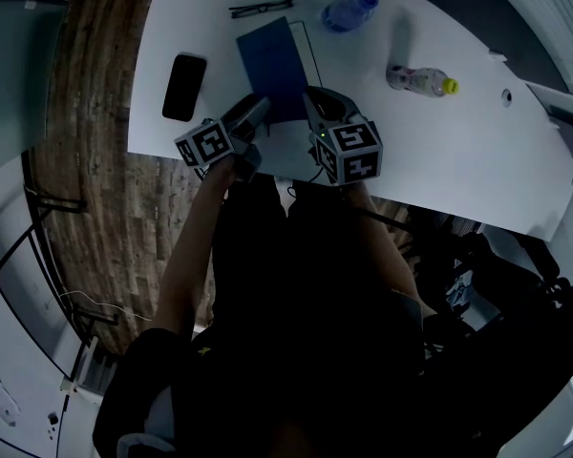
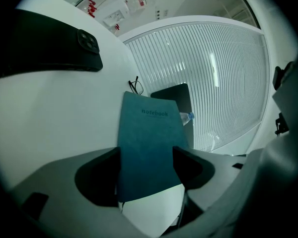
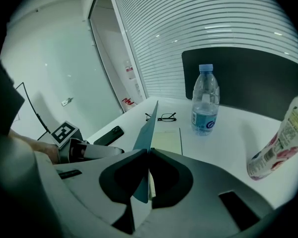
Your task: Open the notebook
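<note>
On the white table we see a black phone at the far left. Next comes the left gripper, jaws spread, facing the raised blue cover of the notebook. The notebook lies mid-table, near a pair of glasses. The right gripper pinches the cover's edge between its jaws. Further right a blue-capped bottle stands, and a yellow-capped bottle lies on its side.

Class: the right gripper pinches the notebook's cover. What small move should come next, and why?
Probably swing the right gripper leftward to lay the notebook cover flat. Its jaws are shut on that cover, which stands on edge beside the bare page, only half open.
</note>
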Motion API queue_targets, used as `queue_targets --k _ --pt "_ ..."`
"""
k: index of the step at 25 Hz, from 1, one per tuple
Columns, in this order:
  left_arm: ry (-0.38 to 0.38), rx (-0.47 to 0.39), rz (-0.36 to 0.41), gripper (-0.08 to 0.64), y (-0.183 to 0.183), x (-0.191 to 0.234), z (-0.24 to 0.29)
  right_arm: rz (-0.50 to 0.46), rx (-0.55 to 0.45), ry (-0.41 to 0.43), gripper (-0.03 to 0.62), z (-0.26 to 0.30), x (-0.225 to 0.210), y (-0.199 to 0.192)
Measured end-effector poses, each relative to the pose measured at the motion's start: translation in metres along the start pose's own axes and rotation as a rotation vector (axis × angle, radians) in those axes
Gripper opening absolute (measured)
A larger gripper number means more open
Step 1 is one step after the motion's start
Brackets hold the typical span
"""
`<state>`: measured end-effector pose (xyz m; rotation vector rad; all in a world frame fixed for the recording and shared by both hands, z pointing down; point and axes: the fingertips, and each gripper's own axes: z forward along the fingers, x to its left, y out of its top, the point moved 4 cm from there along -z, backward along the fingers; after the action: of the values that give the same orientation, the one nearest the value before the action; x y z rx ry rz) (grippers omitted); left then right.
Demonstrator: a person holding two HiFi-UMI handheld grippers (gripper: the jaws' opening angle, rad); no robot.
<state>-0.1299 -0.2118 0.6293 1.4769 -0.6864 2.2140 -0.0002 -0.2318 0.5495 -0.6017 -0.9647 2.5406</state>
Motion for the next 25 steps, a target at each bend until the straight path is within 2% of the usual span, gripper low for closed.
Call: queue_targets --k 3,7,11,14,17,25 --pt "-0.001 0.008 0.053 0.316 0.001 -0.004 -0.008 -0.014 -0.004 0.003 0.041 -0.001 0.004 0.002" --pt "-0.048 -0.003 0.085 0.316 0.003 -0.022 -0.017 -0.043 -0.017 0.002 0.04 -0.005 0.011 0.007" --pt "-0.109 -0.01 0.094 0.316 0.008 -0.037 -0.023 -0.099 -0.022 0.0 0.04 -0.005 0.023 0.013" --pt "-0.156 -0.025 0.104 0.316 0.016 -0.048 -0.028 -0.18 -0.023 0.005 0.04 -0.004 0.035 0.018" --pt "-0.16 -0.051 0.087 0.316 0.022 -0.043 -0.038 -0.228 -0.02 0.031 0.04 -0.003 0.05 0.025" --pt "-0.174 -0.101 0.076 0.316 0.035 -0.042 -0.064 -0.265 -0.015 0.105 0.04 -0.003 0.079 0.028"
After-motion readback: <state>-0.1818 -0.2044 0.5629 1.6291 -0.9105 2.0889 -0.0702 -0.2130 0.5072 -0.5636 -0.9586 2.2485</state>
